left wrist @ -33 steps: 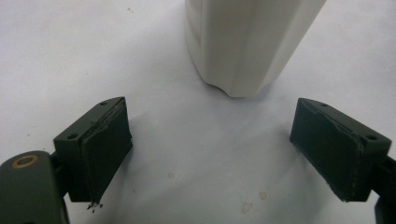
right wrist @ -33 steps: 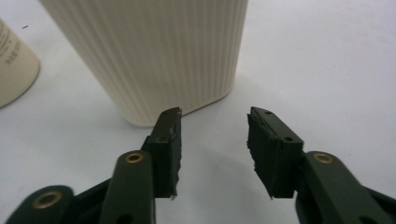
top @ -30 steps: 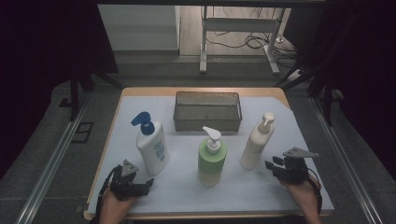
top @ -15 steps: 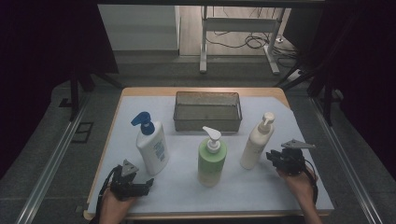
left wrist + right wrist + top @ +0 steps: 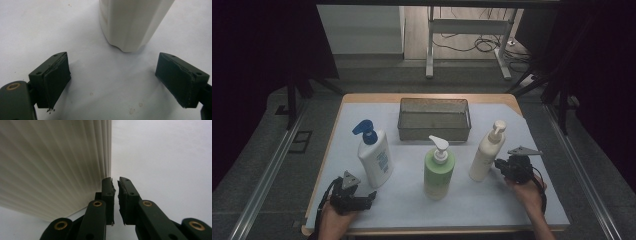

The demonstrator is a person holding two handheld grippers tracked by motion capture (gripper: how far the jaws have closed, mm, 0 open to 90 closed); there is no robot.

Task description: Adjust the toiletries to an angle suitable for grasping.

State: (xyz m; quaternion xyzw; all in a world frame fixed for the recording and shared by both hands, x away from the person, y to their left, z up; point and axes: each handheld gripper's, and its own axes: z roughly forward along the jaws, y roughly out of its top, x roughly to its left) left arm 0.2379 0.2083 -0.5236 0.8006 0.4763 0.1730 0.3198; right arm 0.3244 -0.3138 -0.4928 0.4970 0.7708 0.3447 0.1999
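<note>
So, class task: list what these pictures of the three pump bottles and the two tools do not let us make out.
- Label text on the blue-pump bottle: too small in the high view.
- Inside of the mesh basket: dim in the high view, contents unclear.
- Cream bottle: cut off by the right gripper view's edges; whether the right tool touches it is unclear.
- White bottle: top cut off in the left gripper view.
</note>
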